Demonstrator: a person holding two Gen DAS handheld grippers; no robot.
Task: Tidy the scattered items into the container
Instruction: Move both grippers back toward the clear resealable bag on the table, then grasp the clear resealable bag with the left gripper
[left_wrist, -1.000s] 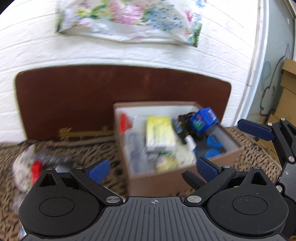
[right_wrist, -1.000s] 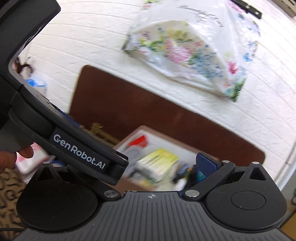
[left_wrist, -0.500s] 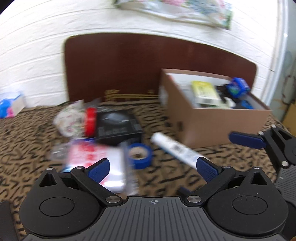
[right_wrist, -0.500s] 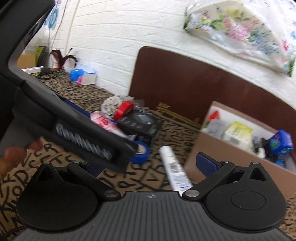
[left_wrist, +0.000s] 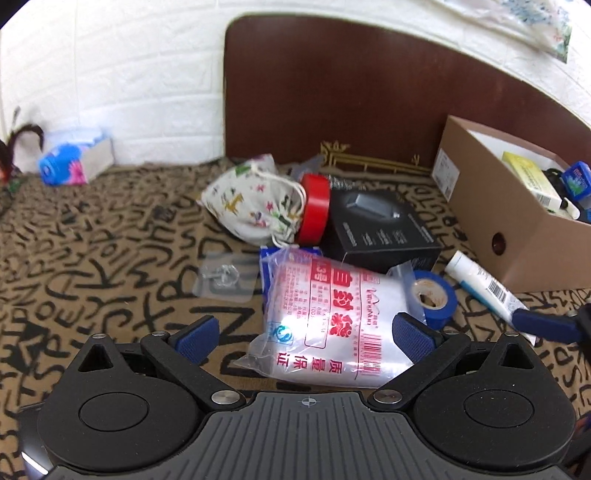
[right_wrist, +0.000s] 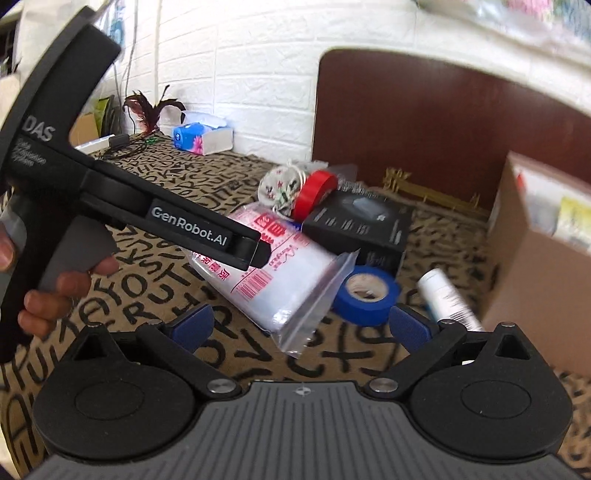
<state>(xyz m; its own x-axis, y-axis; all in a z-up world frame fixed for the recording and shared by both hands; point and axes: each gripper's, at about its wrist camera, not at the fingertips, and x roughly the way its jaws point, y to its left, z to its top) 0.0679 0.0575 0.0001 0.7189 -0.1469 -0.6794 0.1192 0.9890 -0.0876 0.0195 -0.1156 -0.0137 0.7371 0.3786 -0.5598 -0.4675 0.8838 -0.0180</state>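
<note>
A cardboard box (left_wrist: 495, 218) with several items inside stands at the right. Scattered on the patterned cloth lie a clear packet of zip bags with red print (left_wrist: 328, 314), a blue tape roll (left_wrist: 432, 297), a white tube (left_wrist: 484, 286), a black box (left_wrist: 376, 229), a red tape roll (left_wrist: 314, 214) and a printed drawstring pouch (left_wrist: 251, 206). My left gripper (left_wrist: 303, 332) is open, its fingers on either side of the packet's near end. My right gripper (right_wrist: 301, 323) is open and empty, above the packet's corner (right_wrist: 295, 291) and near the blue tape (right_wrist: 365, 293).
A small clear bag with metal screws (left_wrist: 225, 277) lies left of the packet. A tissue pack (left_wrist: 74, 160) sits by the white brick wall at the far left. A brown headboard (left_wrist: 369, 92) stands behind the items. The left gripper's body (right_wrist: 129, 195) crosses the right wrist view.
Both grippers have swung away from the box, leftward and down toward the scattered items. The packet now lies between my left fingers. Both stay open.
</note>
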